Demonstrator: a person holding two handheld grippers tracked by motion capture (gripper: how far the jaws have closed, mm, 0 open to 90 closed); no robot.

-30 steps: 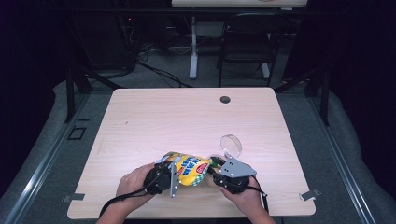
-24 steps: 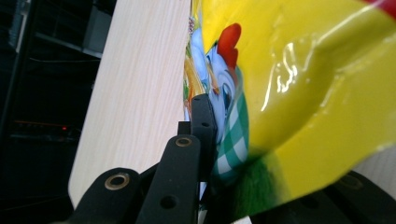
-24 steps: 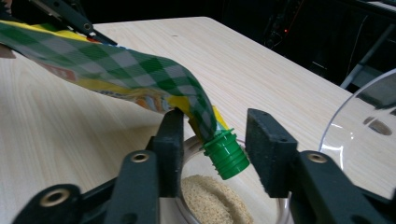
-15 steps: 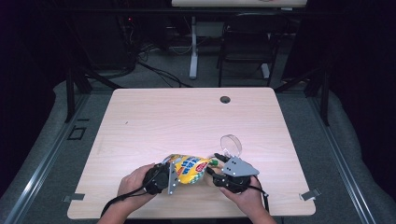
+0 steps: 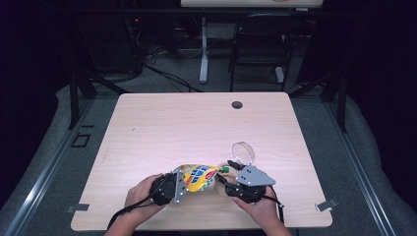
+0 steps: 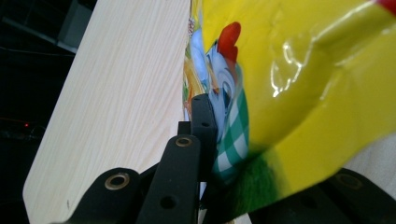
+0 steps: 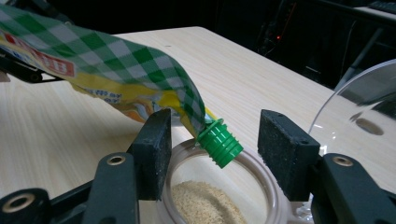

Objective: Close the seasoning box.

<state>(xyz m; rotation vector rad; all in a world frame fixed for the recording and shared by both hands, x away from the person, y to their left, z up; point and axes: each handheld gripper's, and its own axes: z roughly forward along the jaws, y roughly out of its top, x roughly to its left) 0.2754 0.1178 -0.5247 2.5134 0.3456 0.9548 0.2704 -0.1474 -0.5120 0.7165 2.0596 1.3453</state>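
A yellow pouch (image 5: 199, 177) with a green-checked end and a green screw cap (image 7: 220, 142) lies tilted over the near part of the table (image 5: 196, 123). My left gripper (image 5: 183, 183) is shut on the pouch's bottom edge (image 6: 243, 154). The right gripper (image 7: 218, 135) is open; its jaws have just been opening and stand either side of the cap without touching it. Under the cap sits a clear jar (image 7: 261, 163) with pale grains (image 7: 205, 203) inside.
The jar's clear hinged lid (image 5: 243, 152) stands up just beyond the right gripper (image 5: 223, 178). A dark cable hole (image 5: 237, 104) sits near the table's far edge. Chairs and desk legs stand in the dark behind.
The right gripper's jaws have spread apart around the green cap. Both hands and the pouch have stayed where they were.
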